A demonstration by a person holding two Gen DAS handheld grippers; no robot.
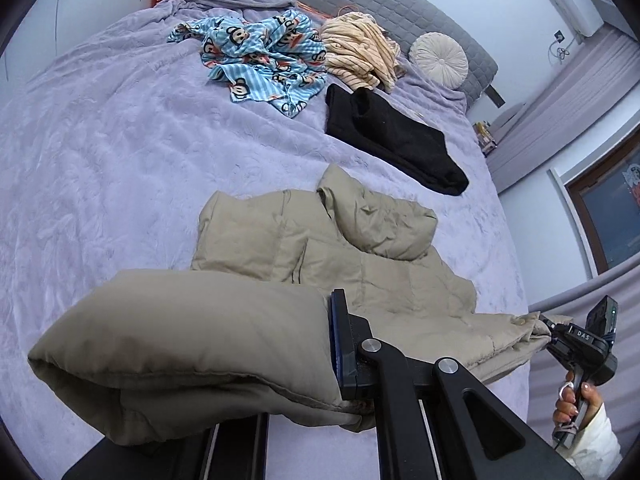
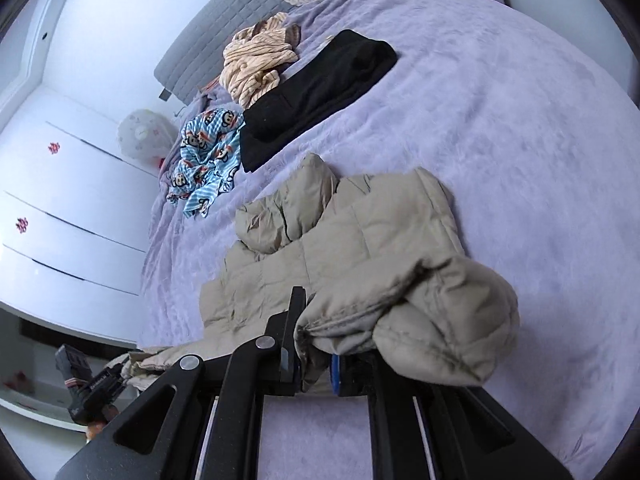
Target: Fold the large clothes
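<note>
**Both grippers clamping the beige jacket**

Now you are holding the beige puffer jacket [image 1: 360, 264] over the lavender bed cover [image 1: 100, 152]: your left gripper [image 1: 334, 344] is pinching its near hem, your right gripper [image 2: 314, 354] its gathered opposite corner. No containers are showing.

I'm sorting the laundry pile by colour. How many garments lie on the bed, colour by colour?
Beige: 1, the puffy quilted beige jacket, pinched by both the left gripper and the right gripper
Black: 1, the folded black garment
Blue: 1, the crumpled blue monkey-print garment
Cream: 1, the crumpled cream striped garment
Total: 4
</note>
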